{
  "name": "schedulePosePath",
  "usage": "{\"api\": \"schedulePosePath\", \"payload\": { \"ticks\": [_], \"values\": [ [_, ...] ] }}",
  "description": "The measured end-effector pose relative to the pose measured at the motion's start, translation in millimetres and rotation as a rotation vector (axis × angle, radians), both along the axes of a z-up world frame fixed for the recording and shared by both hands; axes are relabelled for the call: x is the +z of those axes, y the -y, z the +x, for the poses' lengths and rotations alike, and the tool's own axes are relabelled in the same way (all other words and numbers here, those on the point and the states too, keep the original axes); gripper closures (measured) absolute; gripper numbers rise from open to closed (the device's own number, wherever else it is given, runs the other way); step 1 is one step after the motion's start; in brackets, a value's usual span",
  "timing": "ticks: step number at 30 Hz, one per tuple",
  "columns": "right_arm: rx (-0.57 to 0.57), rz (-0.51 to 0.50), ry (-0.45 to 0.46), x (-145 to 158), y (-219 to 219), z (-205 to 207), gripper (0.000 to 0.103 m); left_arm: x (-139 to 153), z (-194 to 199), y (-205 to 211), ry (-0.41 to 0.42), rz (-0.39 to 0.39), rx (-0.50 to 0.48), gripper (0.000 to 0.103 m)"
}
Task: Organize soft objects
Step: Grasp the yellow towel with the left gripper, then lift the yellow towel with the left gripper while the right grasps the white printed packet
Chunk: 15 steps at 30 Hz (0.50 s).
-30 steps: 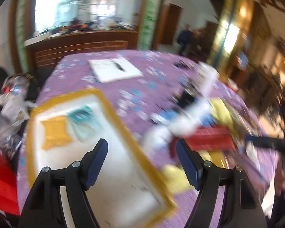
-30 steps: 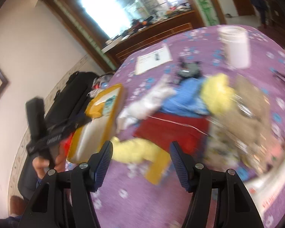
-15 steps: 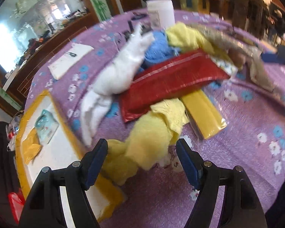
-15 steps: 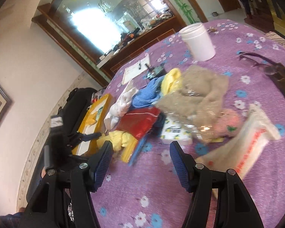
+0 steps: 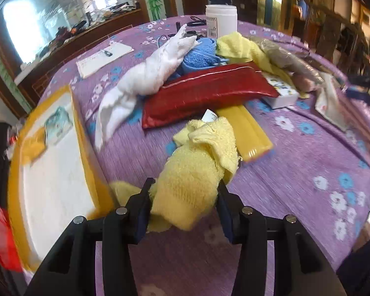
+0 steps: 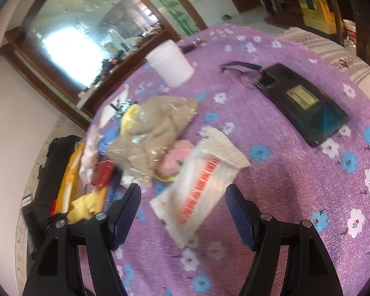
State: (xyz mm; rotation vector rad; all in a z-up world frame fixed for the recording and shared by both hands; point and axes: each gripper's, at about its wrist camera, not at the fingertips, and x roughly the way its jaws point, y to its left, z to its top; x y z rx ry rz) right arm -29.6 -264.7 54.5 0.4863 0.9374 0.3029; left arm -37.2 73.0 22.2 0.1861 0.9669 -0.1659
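The left gripper [image 5: 183, 194] had just been closing on the yellow towel [image 5: 197, 170], its long axis running away toward the far pile. The yellow-rimmed tray [image 5: 86, 133] lay immediately left. The right gripper [image 6: 182, 202] was widening, empty, over a white packet [image 6: 202, 182].

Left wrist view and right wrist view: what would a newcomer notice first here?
Probably the yellow towel, squeezed between the pads of the left tool beside the yellow tray; its jaws have just been closing. Behind it, a red pillow and a white cloth lie heaped on the purple tablecloth. The right tool, which has just been opening, stands open over a white bag.
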Motion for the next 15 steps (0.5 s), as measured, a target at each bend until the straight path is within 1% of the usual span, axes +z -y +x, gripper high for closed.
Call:
{"api": "schedulePosePath", "payload": {
  "ticks": [2, 4, 5, 7, 9, 11, 12, 13, 14, 15],
  "values": [
    [0.007, -0.021, -0.027, -5.3, -7.6, 7.5, 0.028, -1.9, -5.8, -1.4, -0.001, -0.028, 0.012, 0.056],
    [0.017, -0.081, -0.045, -9.1, -21.4, 16.5, 0.028, -3.5, -5.0, -1.8, -0.006, -0.043, 0.014, 0.056],
    [0.014, -0.106, -0.049, -10.5, -25.7, 18.7, 0.028, -4.3, -5.9, 0.1, -0.008, -0.042, 0.015, 0.056],
    [0.012, -0.198, -0.059, -15.6, -38.0, 25.7, 0.028, -5.8, -4.3, 2.3, -0.009, -0.021, 0.013, 0.055],
    [-0.004, -0.246, -0.037, -18.8, -40.9, 28.8, 0.028, -5.9, -1.2, 2.4, -0.009, -0.027, 0.022, 0.054],
    [-0.015, -0.25, -0.025, -19.2, -37.7, 27.8, 0.034, -7.4, 3.2, 3.1, -0.012, -0.024, 0.03, 0.049],
    [-0.015, -0.247, -0.018, -18.7, -35.0, 27.2, 0.041, -8.1, 4.7, 2.5, -0.01, -0.027, 0.036, 0.048],
    [-0.011, -0.223, -0.008, -17.1, -31.3, 25.3, 0.05, -10.2, 7.3, 1.5, -0.014, -0.041, 0.042, 0.047],
    [-0.01, -0.211, 0.0, -14.5, -28.4, 22.4, 0.055, -12.7, 9.2, 0.6, -0.021, -0.052, 0.045, 0.047],
    [-0.008, -0.209, 0.009, -11.6, -27.8, 19.9, 0.062, -13.7, 10.2, -0.8, -0.015, -0.065, 0.048, 0.048]
  ]
}}
